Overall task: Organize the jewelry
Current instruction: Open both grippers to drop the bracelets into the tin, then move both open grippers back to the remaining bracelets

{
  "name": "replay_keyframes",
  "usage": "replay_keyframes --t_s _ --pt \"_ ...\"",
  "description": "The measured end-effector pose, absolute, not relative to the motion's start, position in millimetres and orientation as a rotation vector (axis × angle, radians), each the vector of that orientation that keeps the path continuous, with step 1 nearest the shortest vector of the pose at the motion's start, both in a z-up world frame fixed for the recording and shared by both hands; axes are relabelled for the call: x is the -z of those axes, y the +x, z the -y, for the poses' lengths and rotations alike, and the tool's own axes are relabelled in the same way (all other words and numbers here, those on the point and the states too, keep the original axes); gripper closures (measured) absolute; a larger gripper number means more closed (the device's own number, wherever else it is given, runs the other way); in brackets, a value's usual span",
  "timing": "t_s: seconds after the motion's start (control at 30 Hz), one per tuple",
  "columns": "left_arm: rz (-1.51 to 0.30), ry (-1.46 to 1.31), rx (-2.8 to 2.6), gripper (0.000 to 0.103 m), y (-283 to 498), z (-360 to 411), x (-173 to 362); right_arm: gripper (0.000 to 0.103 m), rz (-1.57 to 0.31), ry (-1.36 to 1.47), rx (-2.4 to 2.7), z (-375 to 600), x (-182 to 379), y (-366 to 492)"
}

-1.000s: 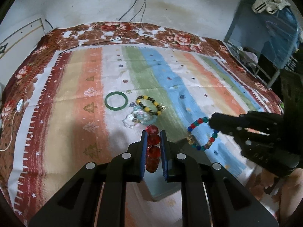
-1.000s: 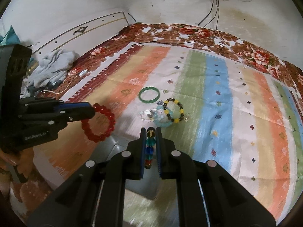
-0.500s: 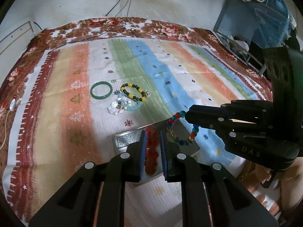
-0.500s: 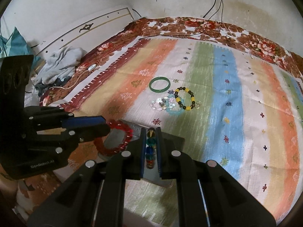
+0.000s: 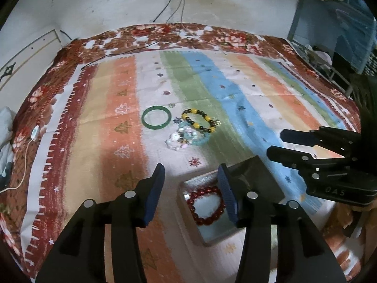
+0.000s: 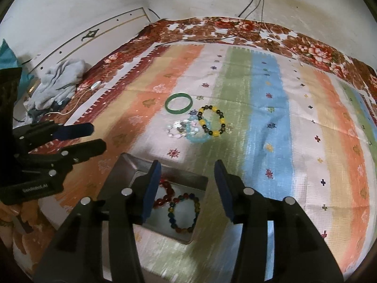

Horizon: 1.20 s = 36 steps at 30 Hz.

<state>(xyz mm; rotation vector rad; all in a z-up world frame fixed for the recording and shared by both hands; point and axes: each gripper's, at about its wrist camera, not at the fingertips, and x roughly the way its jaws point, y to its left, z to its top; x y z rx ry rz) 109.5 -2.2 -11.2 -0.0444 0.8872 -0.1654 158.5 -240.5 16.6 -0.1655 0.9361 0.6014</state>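
Both tongs now spread: left gripper (image 5: 190,181), right gripper (image 6: 187,179). Red bracelet (image 5: 206,205) and multicolour bracelet (image 6: 183,213), previously pinched, now inside metal tray (image 6: 132,165) on striped bedspread (image 6: 266,108); white wall (image 6: 94,2) behind.

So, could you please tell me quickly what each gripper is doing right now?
Left gripper: open, holding nothing, above the red bracelet.
Right gripper: open, holding nothing, above the tray.
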Motion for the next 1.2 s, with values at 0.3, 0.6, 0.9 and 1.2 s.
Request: replay_keyframes --t_s 0.3,0.6,0.9,1.2 --pt "-0.93 -0.015 0.085 0.052 149.3 -13.1 21.8 0.049 -0.954 -0.149 -0.542 238.5 -9.9 192.7" --pt "-0.954 -0.001 0.058 0.048 179.2 -21.1 26.6 0.045 -0.993 -0.142 -0.527 236.1 2.9 215.4" --pt "-1.024 0.01 0.035 0.048 216.4 -27.6 47.4 0.045 -1.077 -0.093 -0.571 223.1 23.0 246.3" --pt "-1.08 0.046 0.045 0.048 233.6 -23.5 66.3 0.045 -1.143 -0.023 -0.608 215.2 34.9 271.5"
